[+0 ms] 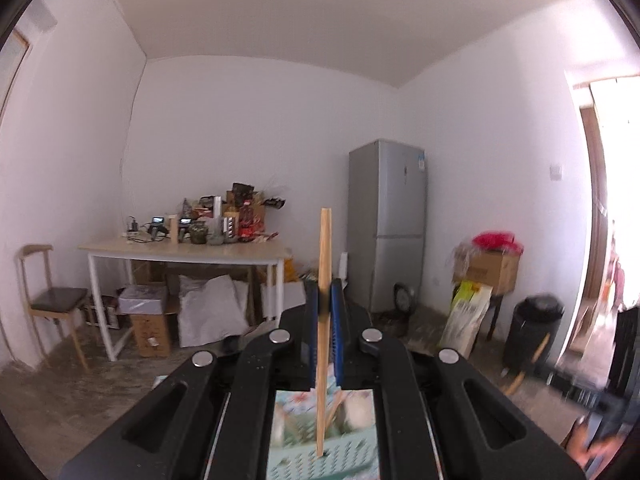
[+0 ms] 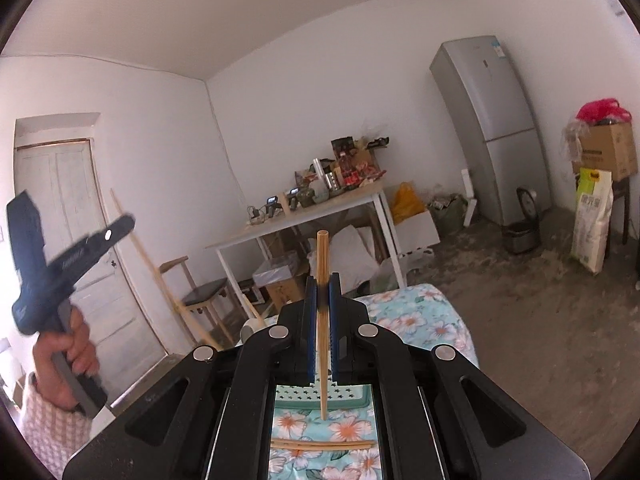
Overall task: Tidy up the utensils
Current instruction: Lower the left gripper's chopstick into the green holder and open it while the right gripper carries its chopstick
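The left gripper (image 1: 324, 300) pinches one upright chopstick (image 1: 323, 280) between its blue pads, above a pale green basket (image 1: 316, 460). The right gripper (image 2: 322, 296) pinches another chopstick (image 2: 322, 280), also upright, over the flowered tablecloth (image 2: 416, 312), where two more chopsticks (image 2: 320, 445) lie near its front edge.

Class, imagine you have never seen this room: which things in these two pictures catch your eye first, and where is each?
First, the upright wooden chopstick clamped in the left gripper, dead centre, and a second chopstick pinched likewise in the right gripper. Below them lie a pale green perforated basket and a floral tablecloth with more chopsticks lying flat. Behind stands a tall silver fridge beside a cluttered white table.
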{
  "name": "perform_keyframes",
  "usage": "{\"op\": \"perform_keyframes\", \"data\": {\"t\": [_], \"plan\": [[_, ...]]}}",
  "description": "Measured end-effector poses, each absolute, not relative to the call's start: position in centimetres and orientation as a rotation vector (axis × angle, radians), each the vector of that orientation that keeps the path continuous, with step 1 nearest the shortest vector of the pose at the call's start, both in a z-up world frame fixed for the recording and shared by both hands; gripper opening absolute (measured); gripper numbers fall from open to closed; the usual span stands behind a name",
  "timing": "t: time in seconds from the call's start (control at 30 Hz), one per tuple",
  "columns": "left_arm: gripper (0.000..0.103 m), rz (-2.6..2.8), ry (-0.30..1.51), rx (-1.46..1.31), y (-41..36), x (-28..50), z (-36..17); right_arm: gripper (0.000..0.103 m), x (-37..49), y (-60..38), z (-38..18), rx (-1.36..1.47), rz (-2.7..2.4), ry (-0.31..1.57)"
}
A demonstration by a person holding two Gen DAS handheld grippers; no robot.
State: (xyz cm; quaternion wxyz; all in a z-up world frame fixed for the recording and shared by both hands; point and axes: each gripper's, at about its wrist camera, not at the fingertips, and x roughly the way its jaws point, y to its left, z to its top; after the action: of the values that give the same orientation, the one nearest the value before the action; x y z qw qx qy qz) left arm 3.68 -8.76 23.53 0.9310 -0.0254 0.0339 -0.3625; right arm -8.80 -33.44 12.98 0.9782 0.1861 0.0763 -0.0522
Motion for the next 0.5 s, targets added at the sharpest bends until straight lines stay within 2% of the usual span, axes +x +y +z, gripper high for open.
{"op": "perform_keyframes", "data": {"t": [0.5], "plan": [[0.005,-0.681,0.147,-0.078,-15.6,13.4,17.0,0.004,-4.4,-33.2,10.9,0.354,-0.052,0.233]]}}
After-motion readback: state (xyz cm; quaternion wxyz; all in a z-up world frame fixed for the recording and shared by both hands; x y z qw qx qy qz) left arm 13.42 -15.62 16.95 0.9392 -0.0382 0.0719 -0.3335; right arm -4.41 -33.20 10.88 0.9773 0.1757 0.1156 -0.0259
